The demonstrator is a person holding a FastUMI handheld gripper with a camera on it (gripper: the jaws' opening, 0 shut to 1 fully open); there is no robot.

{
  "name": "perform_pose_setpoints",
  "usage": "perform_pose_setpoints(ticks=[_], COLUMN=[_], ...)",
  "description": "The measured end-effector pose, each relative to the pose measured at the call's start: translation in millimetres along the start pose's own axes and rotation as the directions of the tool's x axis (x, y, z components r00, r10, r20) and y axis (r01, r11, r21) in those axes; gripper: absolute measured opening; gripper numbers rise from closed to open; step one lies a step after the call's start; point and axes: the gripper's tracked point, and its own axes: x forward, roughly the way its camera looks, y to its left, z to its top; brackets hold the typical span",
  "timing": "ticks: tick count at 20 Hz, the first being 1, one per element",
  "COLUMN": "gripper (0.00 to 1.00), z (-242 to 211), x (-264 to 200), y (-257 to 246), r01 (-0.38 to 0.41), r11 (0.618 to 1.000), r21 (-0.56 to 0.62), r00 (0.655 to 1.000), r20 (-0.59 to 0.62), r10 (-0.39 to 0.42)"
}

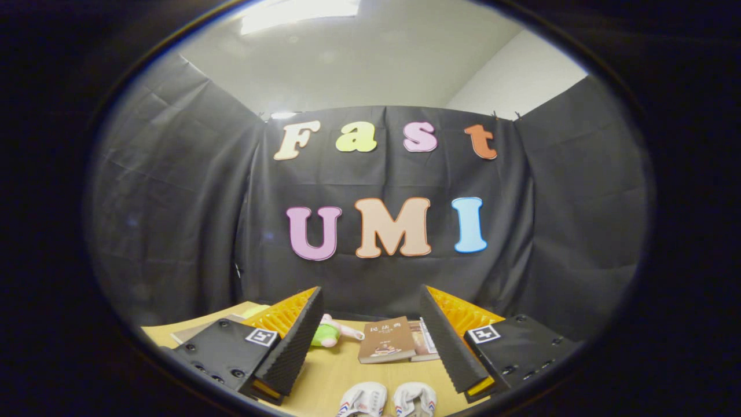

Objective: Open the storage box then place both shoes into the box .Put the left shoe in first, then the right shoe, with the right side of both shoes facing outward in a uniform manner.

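The tool [370, 341] hangs spread and empty above the pale wooden bench [336, 370]; the small white fabric shoes [386, 399] lie at six o'clock between its fingers, probably light and soft, best pinched at the heel collar.

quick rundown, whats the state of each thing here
gripper: open, fingers wide apart, holding nothing
shoes: side by side on the table, between the fingers, untouched
table: bare wood around the shoes
books: lying flat and closed, beyond the fingers
plush toy: lying beside the books
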Motion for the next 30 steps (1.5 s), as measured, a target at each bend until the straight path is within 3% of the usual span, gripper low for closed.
perform_pose_setpoints(ticks=[10, 14, 17, 21, 24, 30], gripper=[1.0, 1.0, 1.0, 1.0, 1.0, 0.99], z=[-14, -36, -70, -119, -146, -184], x=[-1, -2, -6, -11, -16, -30], y=[5, 29, 41, 61, 76, 132], r01=[0.002, -0.062, -0.038, 0.095, 0.17, 0.236], r11=[0.997, 0.963, 0.884, 0.706, 0.587, 0.417], r21=[0.073, 0.262, 0.466, 0.701, 0.792, 0.878], r00=[0.999, 0.991, 0.965, 0.902, 0.861, 0.745], r20=[-0.034, -0.098, -0.212, -0.362, -0.409, -0.439], r10=[0.0, 0.09, 0.153, 0.237, 0.303, 0.501])
